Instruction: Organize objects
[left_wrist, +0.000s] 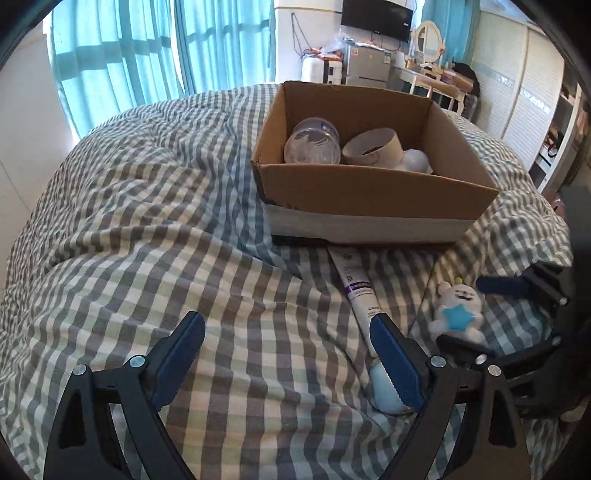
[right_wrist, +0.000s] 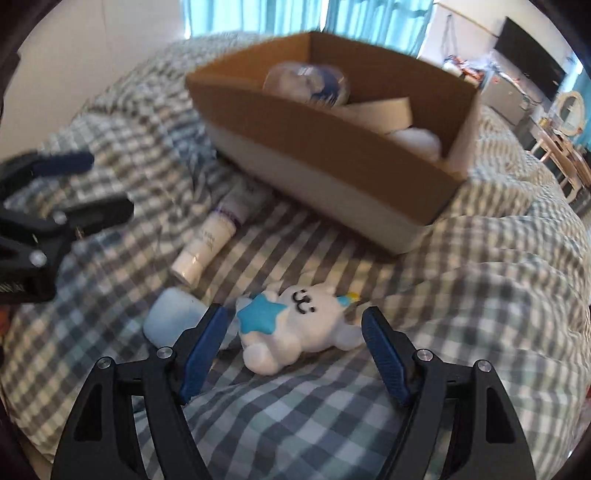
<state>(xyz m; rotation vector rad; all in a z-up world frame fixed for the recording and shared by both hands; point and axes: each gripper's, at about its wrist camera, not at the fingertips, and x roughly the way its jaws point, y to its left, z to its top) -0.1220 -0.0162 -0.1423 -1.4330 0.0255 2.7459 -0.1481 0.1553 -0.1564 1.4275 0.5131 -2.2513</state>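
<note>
Checked cloth in grey, green and white covers the bed (left_wrist: 155, 236), and on it stands a brown cardboard box (left_wrist: 373, 184) with a white band along its lower wall. Inside the box lie a clear plastic bottle (left_wrist: 312, 142) on its side, with its bottom turned to the near wall, a cardboard tape ring (left_wrist: 373, 147) and something white (left_wrist: 417, 160) that I cannot name. In front of the box, on the cover, a white tube (left_wrist: 356, 280) with a purple band lies flat; its long axis runs from the near wall of the box toward the left gripper (left_wrist: 288, 350), and its cap end points away from the box. A pale blue soft object (right_wrist: 171, 319) lies just beyond the cap end. The left gripper has its fingers wide apart, nothing between them, and its right finger stands over the cap end of the tube; whether it touches the tube I cannot tell. Beside the tube lies a small white plush toy (right_wrist: 299, 325) with a blue star on its body, on its back, the head end with a yellow tip pointing to the right in the right wrist view. The right gripper (right_wrist: 295, 338) is spread to both sides of the toy, and its fingers are not pressing on it.
</note>
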